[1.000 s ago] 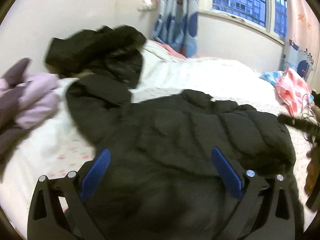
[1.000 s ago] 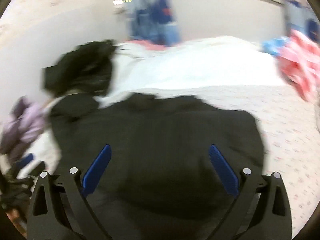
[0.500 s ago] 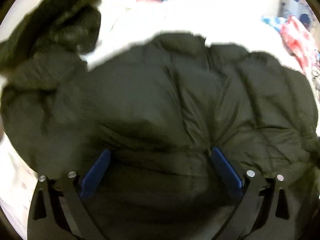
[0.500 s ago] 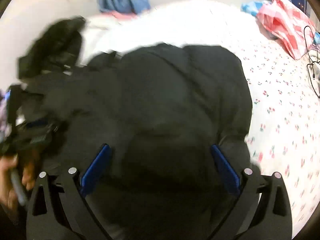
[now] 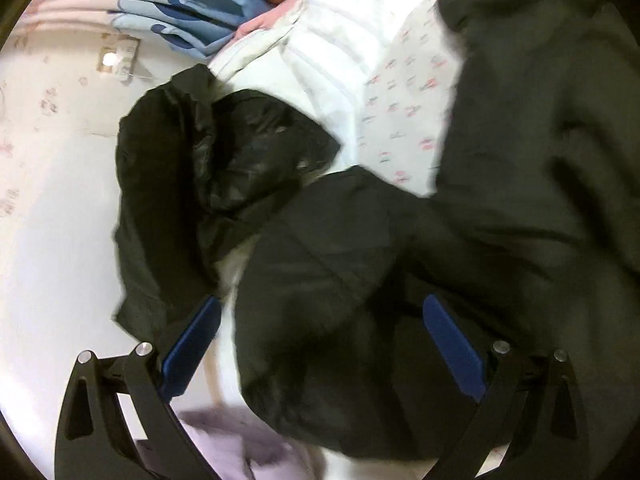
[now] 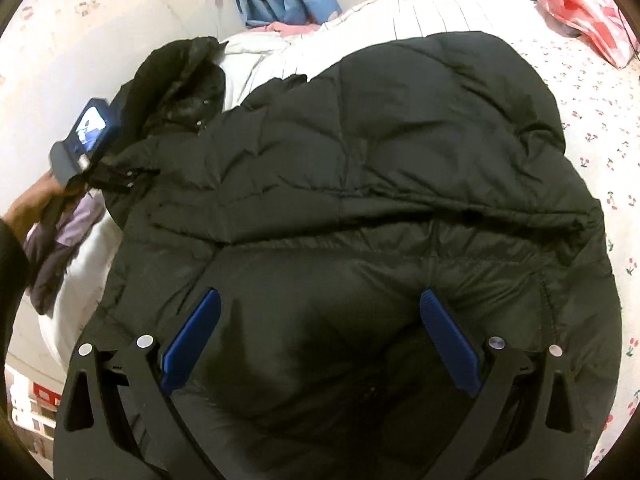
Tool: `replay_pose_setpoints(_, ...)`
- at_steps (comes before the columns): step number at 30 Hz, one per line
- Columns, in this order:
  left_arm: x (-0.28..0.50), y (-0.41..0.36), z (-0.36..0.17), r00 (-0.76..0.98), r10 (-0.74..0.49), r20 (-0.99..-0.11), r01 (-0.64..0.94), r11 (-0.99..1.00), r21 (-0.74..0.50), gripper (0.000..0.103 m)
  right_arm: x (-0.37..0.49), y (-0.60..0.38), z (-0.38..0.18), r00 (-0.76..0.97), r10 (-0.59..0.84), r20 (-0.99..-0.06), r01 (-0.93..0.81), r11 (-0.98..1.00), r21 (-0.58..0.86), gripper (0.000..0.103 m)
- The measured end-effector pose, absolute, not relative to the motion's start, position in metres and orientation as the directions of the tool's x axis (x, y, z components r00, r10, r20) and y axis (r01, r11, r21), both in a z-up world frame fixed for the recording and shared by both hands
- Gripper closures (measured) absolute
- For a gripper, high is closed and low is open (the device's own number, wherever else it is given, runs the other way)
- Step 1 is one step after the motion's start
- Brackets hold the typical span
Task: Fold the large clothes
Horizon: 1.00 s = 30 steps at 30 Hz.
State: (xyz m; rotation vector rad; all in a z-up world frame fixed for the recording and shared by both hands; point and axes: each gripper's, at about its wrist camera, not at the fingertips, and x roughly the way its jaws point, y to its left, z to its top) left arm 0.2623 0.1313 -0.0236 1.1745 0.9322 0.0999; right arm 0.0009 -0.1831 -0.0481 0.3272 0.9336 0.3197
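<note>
White bedsheet (image 5: 404,120) with small pink prints, pale wall, blue-patterned curtain (image 5: 192,20) at top. Black puffer jacket (image 5: 520,200) spread over bed's middle, one sleeve between left gripper (image 5: 320,344) fingers, spread wide. Second dark coat (image 5: 192,184) bunched at bed's wall edge.

Same jacket (image 6: 380,160) under right gripper (image 6: 320,340), likewise wide. Pink-red bag (image 6: 588,12) at far corner. Hand (image 6: 36,204) at left edge. No legible writing.

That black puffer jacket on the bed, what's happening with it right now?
A person holding two grippers is working on the black puffer jacket, spread over the floral bedsheet. The right gripper hovers open above its lower part. The left gripper, also open, is over a sleeve near the hood. Nothing is gripped yet.
</note>
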Motion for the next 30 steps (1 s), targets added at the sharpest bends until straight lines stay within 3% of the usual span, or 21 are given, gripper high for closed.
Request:
replay_pose_setpoints(3, 0.286, 0.137, -0.039, 0.628, 0.621, -0.47, 0.308, 0.356, 0.882, 0.005, 0.002, -0.178, -0.05, 0.556, 0.403, -0.727, -0.129, 0.906, 0.404, 0.007)
replay_pose_setpoints(10, 0.308, 0.152, -0.07, 0.558, 0.656, -0.508, 0.384, 0.338, 0.859, 0.006, 0.01, -0.166, -0.057, 0.55, 0.402, -0.732, -0.125, 0.906, 0.404, 0.007)
replay_pose_setpoints(13, 0.322, 0.157, -0.065, 0.531, 0.645, -0.549, 0.308, 0.456, 0.835, 0.034, 0.011, -0.163, -0.059, 0.551, 0.399, -0.733, -0.122, 0.907, 0.402, 0.007)
replay_pose_setpoints(14, 0.325, 0.162, -0.059, 0.516, 0.644, -0.565, 0.25, 0.518, 0.818, 0.065, 0.011, -0.163, -0.059, 0.552, 0.4, -0.731, -0.12, 0.907, 0.404, 0.007)
replay_pose_setpoints(15, 0.327, 0.167, -0.054, 0.514, 0.642, -0.569, 0.211, 0.549, 0.809, 0.083, 0.012, -0.163, -0.059, 0.552, 0.402, -0.73, -0.119, 0.905, 0.408, 0.007)
replay_pose_setpoints(17, 0.327, 0.175, -0.039, 0.517, 0.609, -0.602, 0.154, 0.625, 0.765, 0.092, 0.012, -0.164, -0.06, 0.552, 0.405, -0.729, -0.118, 0.903, 0.412, 0.007)
replay_pose_setpoints(22, 0.3, 0.188, 0.044, 0.611, 0.311, -0.728, 0.043, 0.905, 0.422, 0.095, 0.011, -0.165, -0.058, 0.558, 0.415, -0.719, -0.114, 0.896, 0.429, 0.007)
replay_pose_setpoints(26, 0.28, 0.169, 0.077, 0.66, 0.265, -0.703, 0.094, 0.899, 0.427, 0.095, 0.011, -0.169, -0.058, 0.561, 0.433, -0.705, -0.107, 0.883, 0.457, 0.007)
replay_pose_setpoints(30, 0.265, 0.15, 0.112, 0.693, 0.109, -0.712, 0.149, 0.945, 0.29, 0.095, 0.012, -0.174, -0.054, 0.569, 0.457, -0.684, -0.104, 0.865, 0.491, 0.007)
